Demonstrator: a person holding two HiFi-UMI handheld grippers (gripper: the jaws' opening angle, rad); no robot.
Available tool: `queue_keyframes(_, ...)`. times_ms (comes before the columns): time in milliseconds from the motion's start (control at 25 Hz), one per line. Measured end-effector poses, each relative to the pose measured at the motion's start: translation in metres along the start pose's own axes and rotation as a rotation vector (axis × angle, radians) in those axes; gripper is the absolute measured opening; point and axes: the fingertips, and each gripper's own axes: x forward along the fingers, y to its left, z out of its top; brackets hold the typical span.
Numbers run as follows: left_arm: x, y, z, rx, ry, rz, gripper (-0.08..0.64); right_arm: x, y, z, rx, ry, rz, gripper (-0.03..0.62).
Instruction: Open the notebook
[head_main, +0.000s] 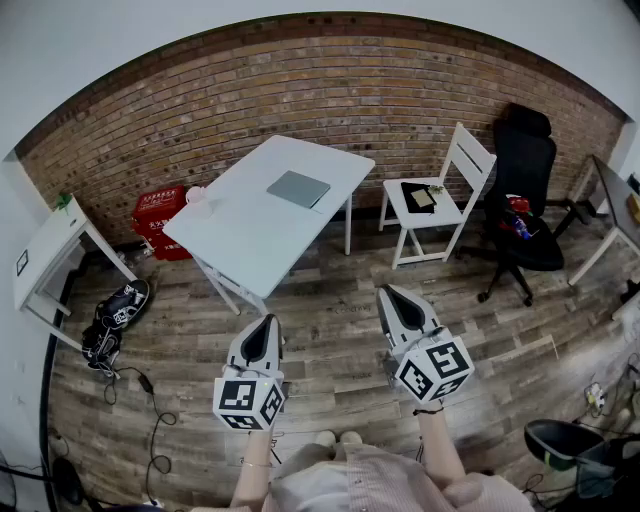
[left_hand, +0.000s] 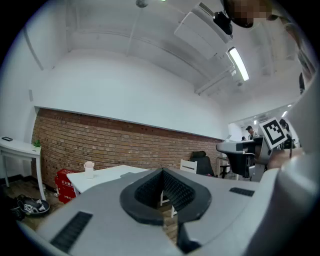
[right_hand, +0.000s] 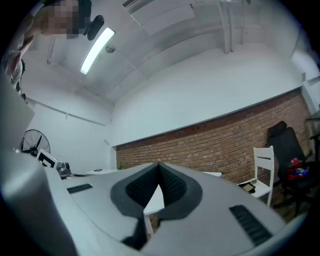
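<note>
Both my grippers hang in the air over the wooden floor (head_main: 330, 300), level and pointing towards the white table (head_main: 250, 235), which stands well ahead of them. My left gripper (head_main: 262, 325) has its jaws brought together at the tips with nothing between them; the left gripper view shows the dark ribbed pads (left_hand: 175, 192) meeting at a point. My right gripper (head_main: 393, 296) is also closed and empty, and its pads (right_hand: 172, 187) meet the same way in the right gripper view.

The notebook (head_main: 298, 188) is a flat grey one that lies shut on the far half of the table. It is well apart from both grippers, ahead of the gap between them and slightly nearer the left gripper's line. Neither gripper touches it or the table.

A small white cup (head_main: 196, 196) stands near the table's left edge, ahead and left of my left gripper. A red crate (head_main: 160, 218) sits on the floor against the brick wall (head_main: 330, 90), beyond that corner of the table. A pair of dark shoes (head_main: 115, 320) lies on the floor, off to the left of my left gripper.

Ahead and right of my right gripper, a white chair (head_main: 445, 190) has a dark flat item on its seat. A black office chair (head_main: 525, 190) stands further right.
</note>
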Motion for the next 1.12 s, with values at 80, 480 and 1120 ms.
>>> queue_keyframes(80,-0.002,0.0,-0.001,-0.001,0.001,0.004,-0.008,-0.002,0.0,-0.002,-0.003,0.004,0.0,0.003)
queue_keyframes(480,-0.002,-0.009,0.001,-0.003,-0.007,0.028,-0.008,-0.007,-0.02,-0.013,0.052,0.018,-0.001,0.003)
queue_keyframes(1120,0.02,-0.04,0.003,0.005,-0.032,0.047,-0.008,-0.012,-0.067,-0.014,0.014,0.015,-0.001,0.152)
